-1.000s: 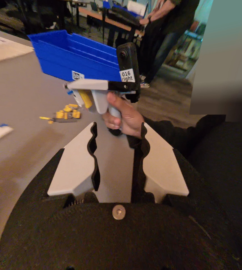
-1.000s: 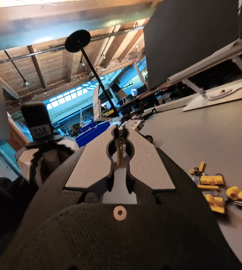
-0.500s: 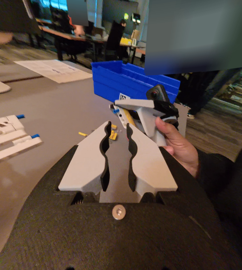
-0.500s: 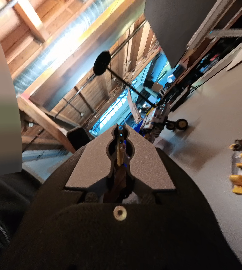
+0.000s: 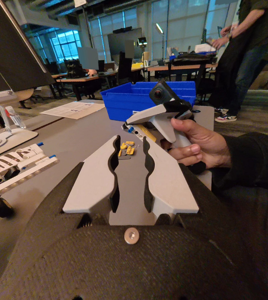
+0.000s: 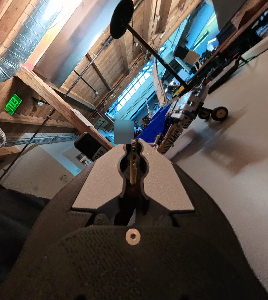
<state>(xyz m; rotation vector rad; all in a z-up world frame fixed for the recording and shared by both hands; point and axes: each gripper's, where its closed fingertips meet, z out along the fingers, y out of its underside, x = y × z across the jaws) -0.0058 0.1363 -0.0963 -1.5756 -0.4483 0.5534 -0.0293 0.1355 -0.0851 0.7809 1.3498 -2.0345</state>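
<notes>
We take the bin (image 5: 125,103) as our landmark, at the far side of the table (image 5: 75,139). Before it lie small loose parts (image 5: 126,148); a paper sheet (image 5: 73,109) lies to its left, and the toy vehicle (image 5: 13,165) farther left, nearer us.

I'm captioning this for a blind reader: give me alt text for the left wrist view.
The left tool hangs open and empty over a grey table. Just beyond it, a hand holds the right tool, clamped on a white and yellow beam piece, near yellow parts.
</notes>
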